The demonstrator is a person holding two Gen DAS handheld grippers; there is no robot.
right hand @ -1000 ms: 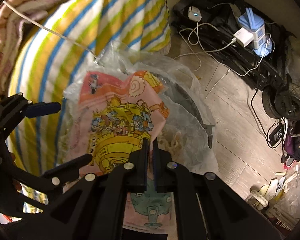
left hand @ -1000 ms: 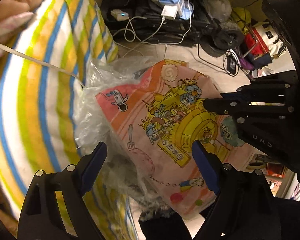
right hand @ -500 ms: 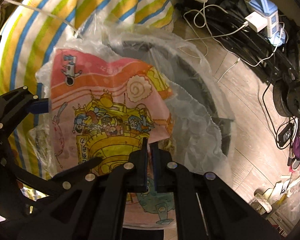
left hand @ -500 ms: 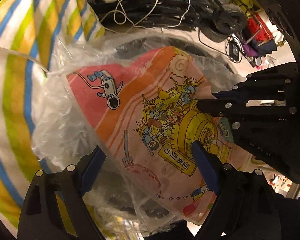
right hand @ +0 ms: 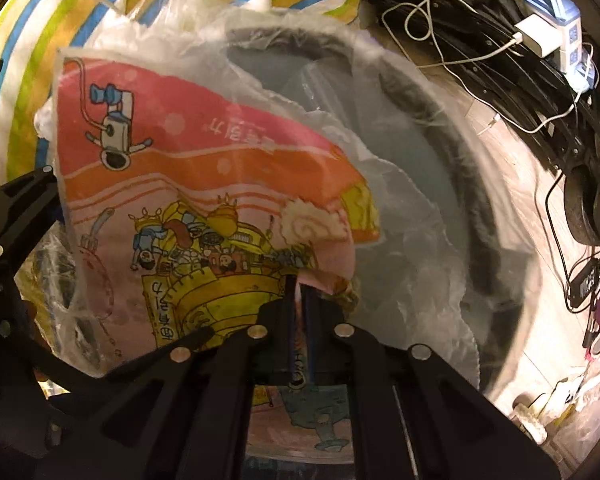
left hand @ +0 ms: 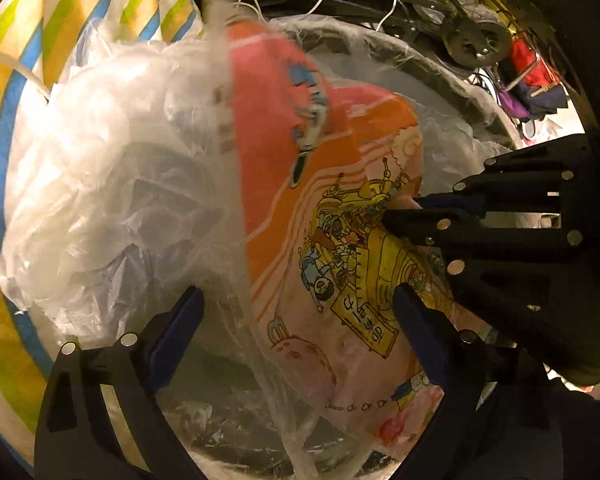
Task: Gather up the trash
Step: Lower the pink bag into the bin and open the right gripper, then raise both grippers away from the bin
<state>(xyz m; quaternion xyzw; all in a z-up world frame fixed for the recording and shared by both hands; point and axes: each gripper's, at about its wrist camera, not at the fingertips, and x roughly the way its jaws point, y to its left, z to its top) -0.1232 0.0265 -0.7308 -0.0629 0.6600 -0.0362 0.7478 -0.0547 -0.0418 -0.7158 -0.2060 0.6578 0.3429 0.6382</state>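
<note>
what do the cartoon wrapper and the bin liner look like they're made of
Cartoon wrapper: thin printed plastic film or coated paper, judging by its soft creases and faint sheen. Bin liner: thin translucent plastic, crinkled and glossy, with the dark bin showing through.

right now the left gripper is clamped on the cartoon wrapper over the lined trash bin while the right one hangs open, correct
No, the sides are swapped. The right gripper is clamped on the cartoon wrapper over the lined trash bin, as the right wrist view shows. The left gripper hangs open, its jaws having just been opening.

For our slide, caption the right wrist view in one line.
Right gripper pinches a cartoon-printed wrapper over the plastic-lined bin.
</note>
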